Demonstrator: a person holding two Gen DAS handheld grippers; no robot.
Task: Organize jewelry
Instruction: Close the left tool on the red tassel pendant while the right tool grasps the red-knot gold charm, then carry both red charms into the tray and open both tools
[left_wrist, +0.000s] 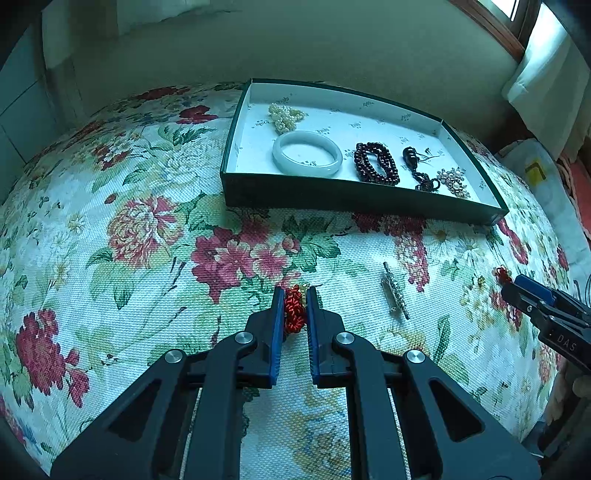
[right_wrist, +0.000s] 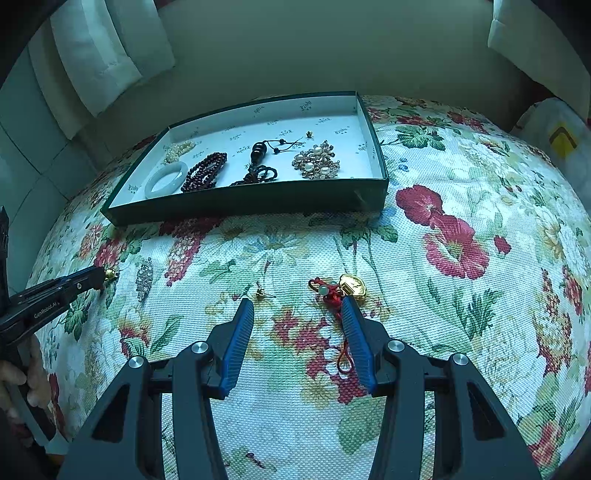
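Clamping red knotted charm (left_wrist: 294, 309) — left gripper (left_wrist: 295, 295).

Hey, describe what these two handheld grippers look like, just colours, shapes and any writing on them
Both the left gripper and the right gripper are matte black plastic linkages with round silver pivot pins. Each carries two tapered fingers faced with ribbed blue pads. White lettering marks their sides: GenRobot.AI on the left, DAS on the right. No cables or sleeves are visible.
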